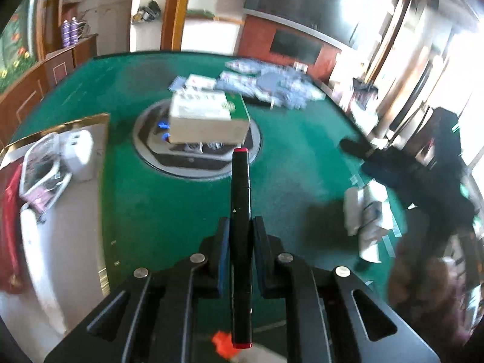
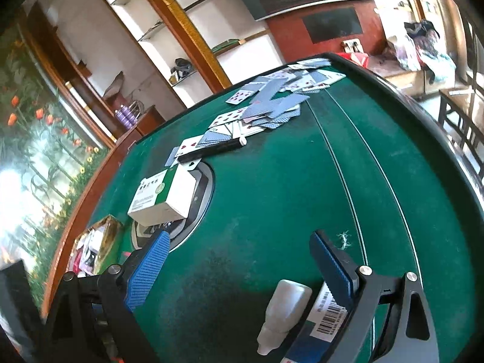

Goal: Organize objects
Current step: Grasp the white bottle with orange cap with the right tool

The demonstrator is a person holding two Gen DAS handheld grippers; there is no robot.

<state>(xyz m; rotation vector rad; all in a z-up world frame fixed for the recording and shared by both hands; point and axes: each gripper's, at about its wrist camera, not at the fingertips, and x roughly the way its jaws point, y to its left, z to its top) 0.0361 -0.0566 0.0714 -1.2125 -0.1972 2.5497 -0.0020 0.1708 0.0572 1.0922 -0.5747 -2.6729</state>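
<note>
My left gripper (image 1: 240, 227) is shut on a black marker with red ends (image 1: 240, 211), held above the green felt table (image 1: 181, 211). A white and green medicine box (image 1: 208, 118) sits on the round centre panel ahead; it also shows in the right wrist view (image 2: 163, 196). My right gripper (image 2: 239, 242) is open and empty, low over the felt. A small white dropper bottle (image 2: 284, 314) and a blue and white box with a barcode (image 2: 323, 320) lie just under its right finger. The right gripper appears dark at the right of the left wrist view (image 1: 417, 169).
Playing cards (image 2: 266, 103) are scattered at the far side, with a black pen (image 2: 211, 151) beside them. A gold-rimmed box (image 1: 54, 181) of assorted items sits at the left. Crumpled white papers (image 1: 369, 211) lie at the right edge. Shelves stand behind the table.
</note>
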